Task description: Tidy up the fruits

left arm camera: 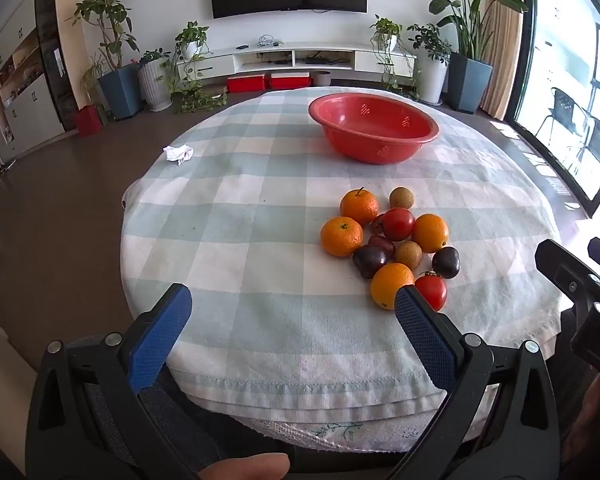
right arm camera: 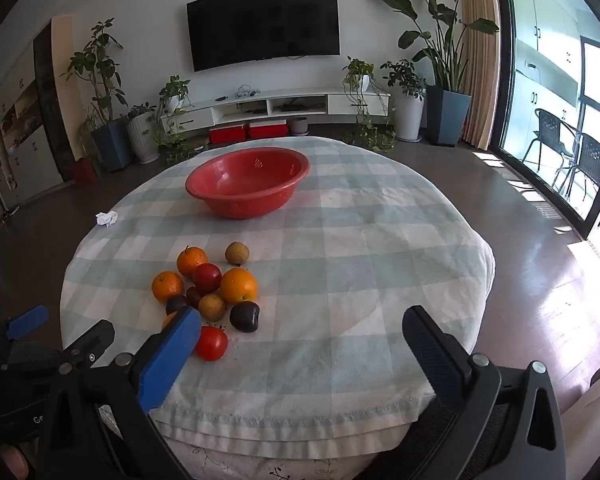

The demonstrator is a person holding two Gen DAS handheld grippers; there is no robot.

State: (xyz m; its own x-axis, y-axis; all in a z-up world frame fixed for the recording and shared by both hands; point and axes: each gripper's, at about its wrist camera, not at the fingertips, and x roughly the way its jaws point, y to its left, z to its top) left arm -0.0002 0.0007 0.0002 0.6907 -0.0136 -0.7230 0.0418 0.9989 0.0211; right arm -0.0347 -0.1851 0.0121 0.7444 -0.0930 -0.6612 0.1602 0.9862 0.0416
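Note:
A pile of fruit [left arm camera: 396, 246] lies on the checked tablecloth: several oranges [left arm camera: 342, 236], red tomatoes [left arm camera: 398, 224], dark plums [left arm camera: 446, 262] and brown longans [left arm camera: 401, 197]. It also shows in the right wrist view [right arm camera: 220, 292]. An empty red bowl [left arm camera: 374, 126] stands behind it, also in the right wrist view [right arm camera: 248, 184]. My left gripper [left arm camera: 292, 308] is open and empty at the table's near edge, left of the pile. My right gripper [right arm camera: 300, 328] is open and empty, right of the pile; its left finger hides part of an orange.
A crumpled white tissue [left arm camera: 179, 153] lies at the table's left edge, also in the right wrist view [right arm camera: 107, 218]. The round table [left arm camera: 260, 320] stands in a living room with potted plants, a TV and a low cabinet behind.

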